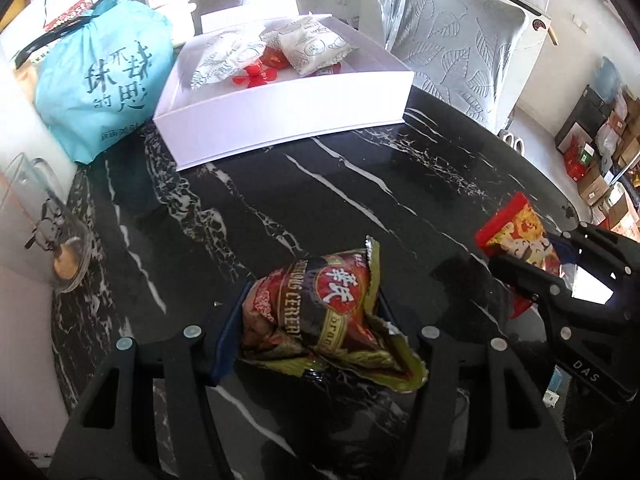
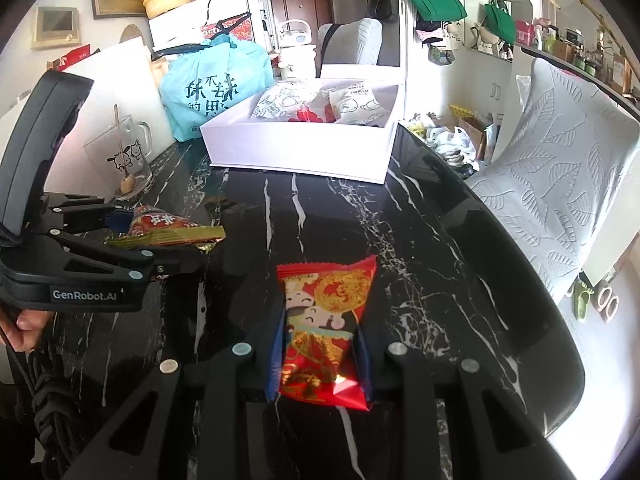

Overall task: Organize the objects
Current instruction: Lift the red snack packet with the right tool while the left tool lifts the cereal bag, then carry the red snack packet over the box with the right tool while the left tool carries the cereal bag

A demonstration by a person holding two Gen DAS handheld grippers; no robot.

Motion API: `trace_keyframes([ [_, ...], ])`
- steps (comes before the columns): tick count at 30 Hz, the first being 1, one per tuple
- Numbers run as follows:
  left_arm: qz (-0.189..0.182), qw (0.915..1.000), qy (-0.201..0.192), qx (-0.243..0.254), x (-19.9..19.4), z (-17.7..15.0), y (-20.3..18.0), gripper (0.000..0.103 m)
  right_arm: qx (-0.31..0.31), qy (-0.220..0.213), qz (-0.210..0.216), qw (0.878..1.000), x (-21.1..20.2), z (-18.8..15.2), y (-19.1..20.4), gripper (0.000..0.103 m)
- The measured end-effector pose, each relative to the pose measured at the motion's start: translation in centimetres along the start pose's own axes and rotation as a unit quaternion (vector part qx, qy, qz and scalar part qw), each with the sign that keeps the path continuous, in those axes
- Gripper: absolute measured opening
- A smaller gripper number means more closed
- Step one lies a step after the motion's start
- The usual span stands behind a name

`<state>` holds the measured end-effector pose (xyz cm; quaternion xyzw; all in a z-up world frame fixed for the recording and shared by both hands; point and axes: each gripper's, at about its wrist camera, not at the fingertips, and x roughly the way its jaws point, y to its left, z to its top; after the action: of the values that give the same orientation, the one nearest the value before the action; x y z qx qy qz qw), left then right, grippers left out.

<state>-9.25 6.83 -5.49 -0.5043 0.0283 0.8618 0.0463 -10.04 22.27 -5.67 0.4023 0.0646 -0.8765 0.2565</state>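
My left gripper (image 1: 308, 320) is shut on a crumpled red-and-gold cereal packet (image 1: 320, 312) just above the black marble table (image 1: 320, 184); the gripper and the packet (image 2: 168, 230) also show in the right wrist view. My right gripper (image 2: 320, 344) is shut on a red snack packet with a cartoon figure (image 2: 324, 320); this packet (image 1: 516, 236) shows at the right in the left wrist view. A white open box (image 1: 280, 116) at the table's far side holds two white patterned packets (image 1: 312, 46) and red items (image 1: 256, 74). The box (image 2: 296, 152) also shows in the right wrist view.
A turquoise bag (image 1: 100, 88) stands left of the box. A glass mug with a spoon (image 2: 120, 160) stands at the table's left edge. A grey leaf-patterned chair (image 2: 560, 184) stands beyond the table's right rim. A white kettle (image 2: 296, 52) stands behind.
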Motion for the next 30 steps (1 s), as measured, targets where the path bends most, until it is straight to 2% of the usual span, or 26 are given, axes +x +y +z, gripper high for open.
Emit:
trace_keyframes([
  [15, 0.022, 0.9985, -0.049, 0.009, -4.2, 1.8, 0.2, 0.059, -0.033, -0.011, 0.012, 0.999, -1.5, 3.0, 1.1, 0.03],
  [30, 0.025, 0.9956, -0.09, 0.002, -6.6, 6.5, 2.1, 0.059, -0.064, -0.035, 0.023, 0.997, -2.2, 8.5, 1.5, 0.03],
])
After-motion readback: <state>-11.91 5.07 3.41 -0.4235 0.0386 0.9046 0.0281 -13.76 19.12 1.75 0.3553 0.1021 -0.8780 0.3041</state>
